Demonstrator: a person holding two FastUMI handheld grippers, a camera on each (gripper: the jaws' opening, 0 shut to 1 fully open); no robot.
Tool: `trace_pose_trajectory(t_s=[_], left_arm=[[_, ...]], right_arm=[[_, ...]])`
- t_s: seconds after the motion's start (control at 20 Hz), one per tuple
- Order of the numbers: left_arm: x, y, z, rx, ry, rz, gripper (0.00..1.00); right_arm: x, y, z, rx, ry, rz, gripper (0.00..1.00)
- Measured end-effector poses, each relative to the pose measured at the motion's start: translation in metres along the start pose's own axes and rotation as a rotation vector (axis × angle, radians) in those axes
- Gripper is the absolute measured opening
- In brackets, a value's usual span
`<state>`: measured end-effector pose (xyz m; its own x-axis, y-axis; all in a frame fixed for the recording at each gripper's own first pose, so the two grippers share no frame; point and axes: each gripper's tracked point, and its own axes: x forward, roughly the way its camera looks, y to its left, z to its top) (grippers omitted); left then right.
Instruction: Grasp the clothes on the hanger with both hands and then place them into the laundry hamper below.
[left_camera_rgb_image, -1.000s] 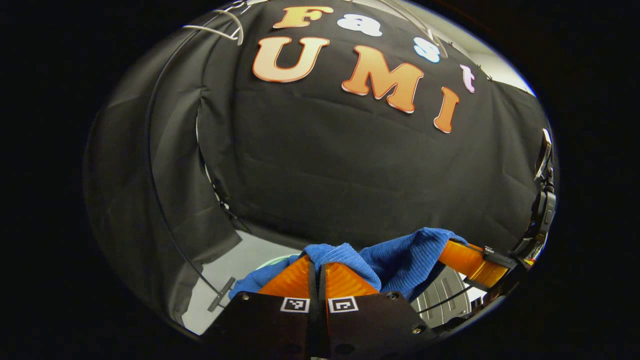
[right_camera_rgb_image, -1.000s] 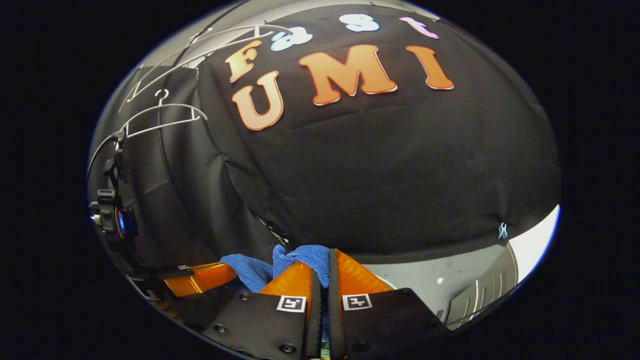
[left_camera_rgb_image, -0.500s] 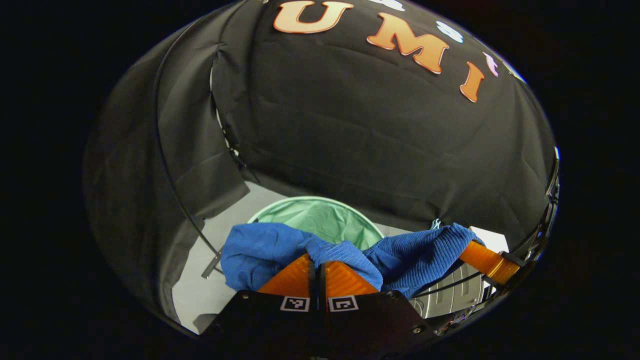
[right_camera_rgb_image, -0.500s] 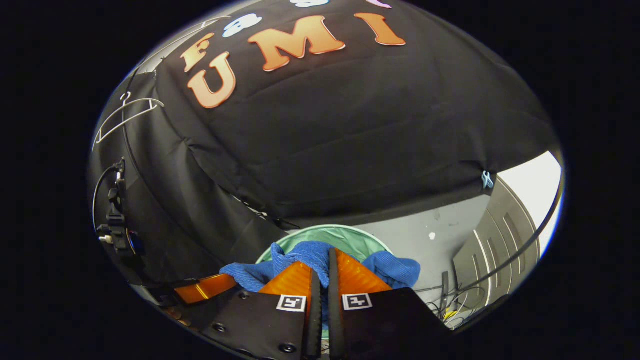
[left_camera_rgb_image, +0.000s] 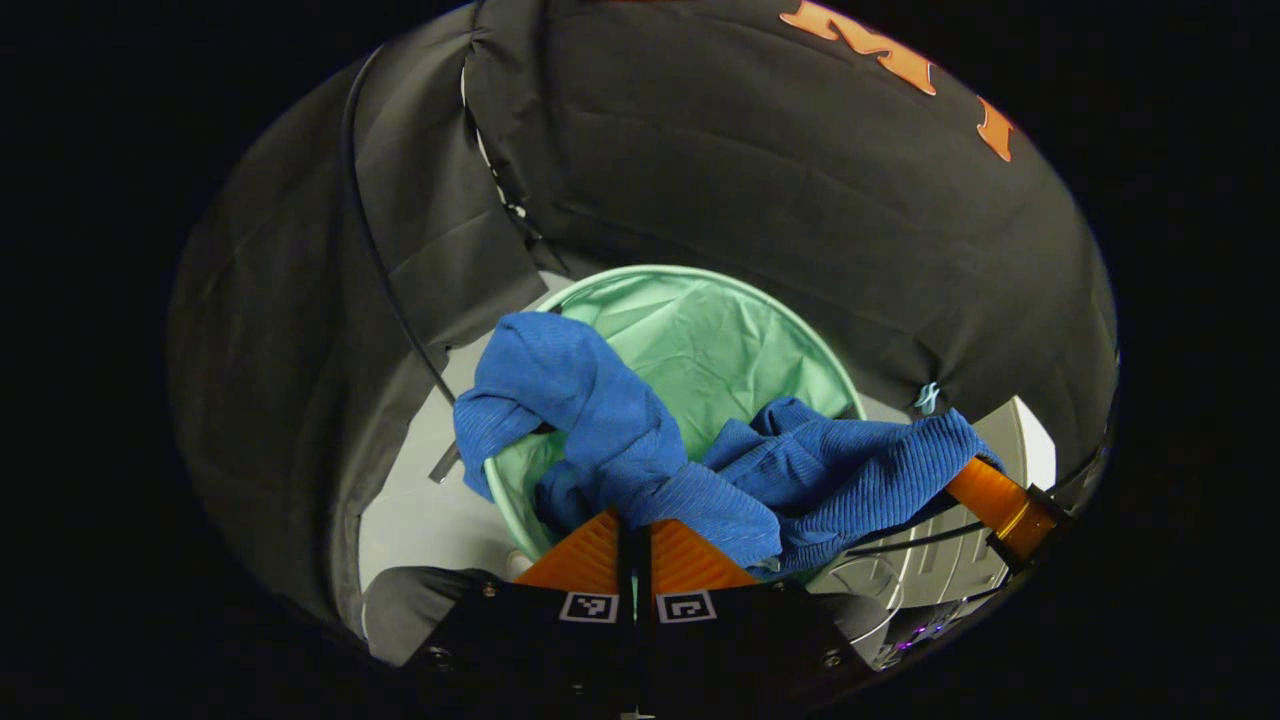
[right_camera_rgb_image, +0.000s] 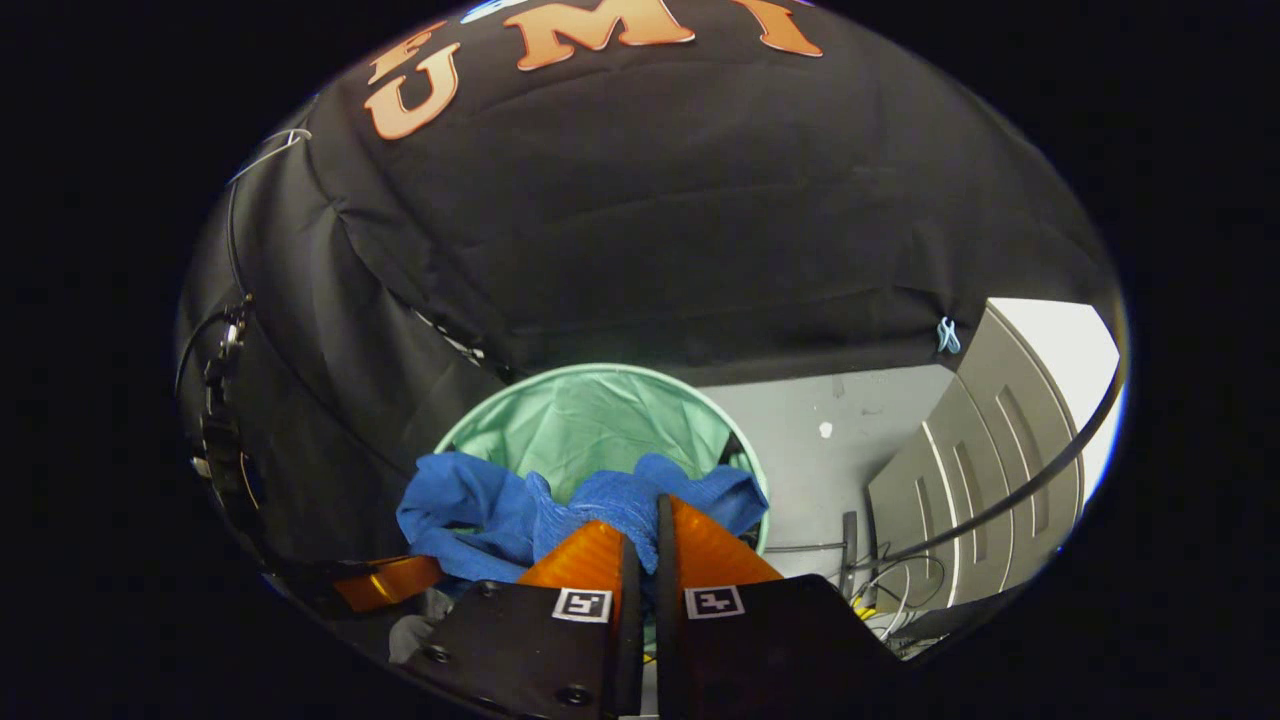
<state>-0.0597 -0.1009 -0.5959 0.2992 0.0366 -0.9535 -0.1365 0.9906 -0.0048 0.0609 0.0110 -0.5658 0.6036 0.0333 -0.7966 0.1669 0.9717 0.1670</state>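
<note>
Blue ribbed clothes (left_camera_rgb_image: 640, 450) hang bunched over the open mouth of the green laundry hamper (left_camera_rgb_image: 700, 340), one fold draped across its near rim. Tilted downward, the left gripper (left_camera_rgb_image: 634, 525) has its fingers pinched together on the fabric. Beside it, the right gripper (right_camera_rgb_image: 640, 520) is likewise clamped on the cloth, angled down toward the hamper.
</note>
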Motion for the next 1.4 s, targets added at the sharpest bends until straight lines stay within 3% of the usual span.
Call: trace_pose_trajectory(t_s=[0.15,0.25,0.35,0.45,0.5,0.55,0.6,0.65,0.7,0.85,1.1,1.4], left_arm=[[0.014,0.011,-0.006,0.022,0.025,0.041,0.04],[0.013,0.003,-0.011,0.011,0.043,0.019,0.07],[0.012,-0.002,-0.010,0.006,0.039,-0.006,0.18],[0.007,-0.001,-0.008,0.004,0.031,-0.004,0.35],[0.006,0.001,-0.006,0.009,0.032,0.004,0.43],[0.005,0.002,-0.007,0.014,0.030,0.013,0.57],[0.002,0.004,-0.005,0.015,0.029,0.021,0.70],[0.002,0.006,-0.006,0.013,0.024,0.030,0.92],[-0.003,0.008,-0.005,0.010,0.018,0.040,0.93],[-0.016,0.019,0.002,0.002,-0.023,0.092,0.98],[-0.051,0.022,0.021,0.019,-0.114,0.091,0.97],[-0.117,0.018,0.053,0.033,-0.279,0.076,0.96]], right_arm=[[0.011,-0.005,-0.015,-0.032,0.042,-0.020,0.13],[0.012,-0.001,-0.025,-0.047,0.075,-0.014,0.10],[0.015,0.003,-0.027,-0.048,0.082,0.004,0.34],[0.011,0.002,-0.026,-0.049,0.082,0.007,0.32],[0.010,0.004,-0.025,-0.050,0.082,0.012,0.44],[0.010,0.002,-0.022,-0.049,0.076,0.011,0.36],[0.007,-0.002,-0.020,-0.049,0.066,0.004,0.40],[0.004,-0.004,-0.018,-0.049,0.058,-0.003,0.49],[-0.001,-0.002,-0.017,-0.047,0.052,-0.001,0.57],[-0.013,-0.006,-0.009,-0.049,0.029,-0.022,1.00],[-0.048,0.000,0.012,-0.050,-0.056,-0.024,0.98],[-0.124,0.010,0.064,-0.056,-0.217,-0.013,0.98]])
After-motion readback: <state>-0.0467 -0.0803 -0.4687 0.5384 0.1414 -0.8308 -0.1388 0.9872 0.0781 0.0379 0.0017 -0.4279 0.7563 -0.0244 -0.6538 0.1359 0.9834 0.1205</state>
